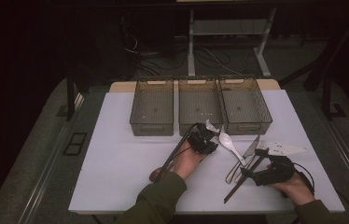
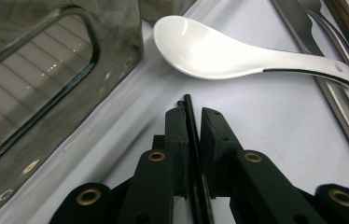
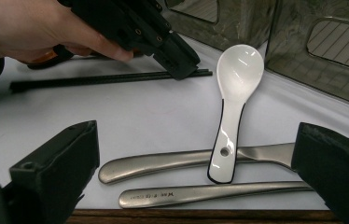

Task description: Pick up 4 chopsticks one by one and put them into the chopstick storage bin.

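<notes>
My left gripper [image 1: 210, 142] [image 2: 192, 116] is shut on a thin black chopstick [image 2: 192, 140] that lies flat on the white table top [image 1: 116, 154]. In the right gripper view the black chopstick [image 3: 107, 78] runs left from those jaws under the person's hand. A white ceramic spoon [image 1: 226, 140] [image 2: 219, 49] [image 3: 238, 70] lies just beyond the left jaws, bowl toward the bins. My right gripper [image 1: 253, 162] [image 3: 198, 140] stands wide open near the front right, with the spoon's handle and metal cutlery handles [image 3: 163, 163] ahead of its jaws, touching nothing.
Three clear plastic bins [image 1: 199, 109] stand in a row at the back of the table. A metal knife and fork [image 1: 249, 151], brown wooden chopsticks [image 1: 240, 182] and a white flat utensil [image 1: 284, 149] lie at the right. The left half of the table is bare.
</notes>
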Available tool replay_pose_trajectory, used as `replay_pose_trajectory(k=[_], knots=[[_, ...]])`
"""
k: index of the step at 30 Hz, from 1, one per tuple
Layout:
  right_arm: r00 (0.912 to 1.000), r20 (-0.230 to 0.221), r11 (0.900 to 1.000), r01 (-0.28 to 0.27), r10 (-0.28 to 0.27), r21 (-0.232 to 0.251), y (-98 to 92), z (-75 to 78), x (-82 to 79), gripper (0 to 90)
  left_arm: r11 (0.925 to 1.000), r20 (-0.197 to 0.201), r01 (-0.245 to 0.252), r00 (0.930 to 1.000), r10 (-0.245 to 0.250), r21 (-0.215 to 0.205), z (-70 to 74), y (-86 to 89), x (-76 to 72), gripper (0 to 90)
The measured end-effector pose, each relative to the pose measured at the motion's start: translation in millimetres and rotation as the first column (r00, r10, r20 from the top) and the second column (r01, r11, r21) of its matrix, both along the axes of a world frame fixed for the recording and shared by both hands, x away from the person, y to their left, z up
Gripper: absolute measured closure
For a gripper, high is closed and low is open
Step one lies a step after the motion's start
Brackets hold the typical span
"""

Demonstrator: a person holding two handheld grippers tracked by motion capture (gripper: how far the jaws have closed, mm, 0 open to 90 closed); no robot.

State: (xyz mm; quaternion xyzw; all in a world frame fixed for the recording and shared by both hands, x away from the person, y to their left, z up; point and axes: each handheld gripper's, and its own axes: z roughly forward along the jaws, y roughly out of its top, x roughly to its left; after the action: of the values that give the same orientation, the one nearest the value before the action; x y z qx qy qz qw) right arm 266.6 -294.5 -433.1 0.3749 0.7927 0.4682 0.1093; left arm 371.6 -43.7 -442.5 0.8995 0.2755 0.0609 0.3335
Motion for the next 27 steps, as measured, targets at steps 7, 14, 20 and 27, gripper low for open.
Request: replay_pose_trajectory(k=[7,14,20,27], knots=[[1.0000,0.000,1.000,-0.001,0.001,-0.001,0.1,0.0,-0.1,0.8,1.0000,-0.006,-0.002,1.0000,0.002,-0.009,-0.3,-0.7,-1.3,80.0],[1.0000,0.004,1.000,-0.002,0.002,0.001,-0.5,0.1,-0.3,0.7,0.9983,-0.017,0.007,0.9998,-0.008,-0.057,3.4,3.4,-3.4,72.4],[1.0000,0.003,1.000,-0.002,0.002,0.000,-0.4,0.2,-0.6,0.7,0.9933,-0.018,0.015,0.9997,-0.017,-0.114,17.1,14.7,-14.8,66.0],[1.0000,0.004,1.000,-0.002,0.002,0.001,-0.4,0.2,-0.6,0.7,0.9871,0.029,0.065,0.9977,-0.062,-0.146,29.0,36.7,-26.3,57.6]])
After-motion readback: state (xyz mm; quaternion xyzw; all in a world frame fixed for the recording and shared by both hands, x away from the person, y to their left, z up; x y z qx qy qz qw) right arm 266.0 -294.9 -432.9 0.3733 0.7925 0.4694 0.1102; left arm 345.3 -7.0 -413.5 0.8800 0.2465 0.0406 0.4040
